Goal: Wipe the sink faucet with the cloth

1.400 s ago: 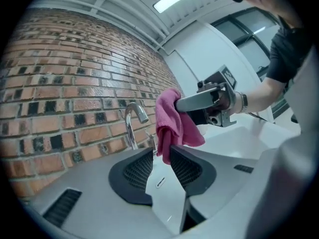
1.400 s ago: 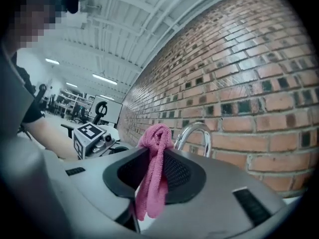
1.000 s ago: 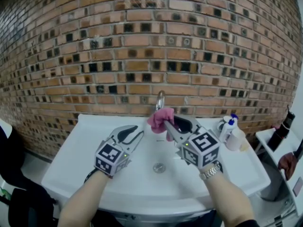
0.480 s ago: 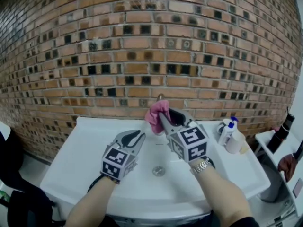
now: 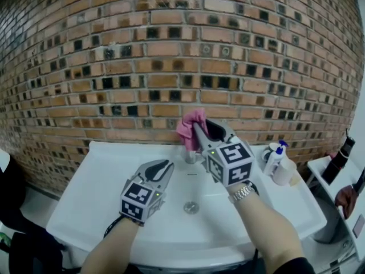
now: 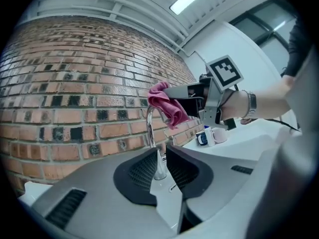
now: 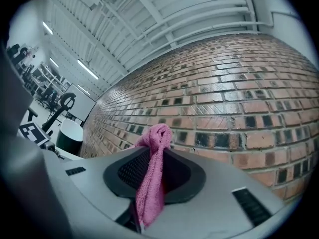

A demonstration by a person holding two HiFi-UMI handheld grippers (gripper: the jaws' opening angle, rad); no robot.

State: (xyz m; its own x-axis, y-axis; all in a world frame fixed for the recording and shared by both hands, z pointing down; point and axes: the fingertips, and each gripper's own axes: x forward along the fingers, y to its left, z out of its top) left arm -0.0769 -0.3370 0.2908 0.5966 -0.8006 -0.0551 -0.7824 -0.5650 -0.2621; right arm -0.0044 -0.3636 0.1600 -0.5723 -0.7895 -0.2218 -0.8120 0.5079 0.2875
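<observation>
Right gripper (image 5: 198,129) clamps pink cloth (image 5: 191,127) against the faucet (image 6: 151,133) top; a loose pinch could slip free; left gripper (image 5: 165,167) at seven o'clock, jaws just closing, narrowly apart, empty.

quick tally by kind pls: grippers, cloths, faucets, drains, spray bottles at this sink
pink cloth: 1
faucet: 1
drain: 1
spray bottle: 1
grippers: 2 (left gripper, jaws have just been closing, nothing gripped; right gripper, shut on the pink cloth)
total: 6
</observation>
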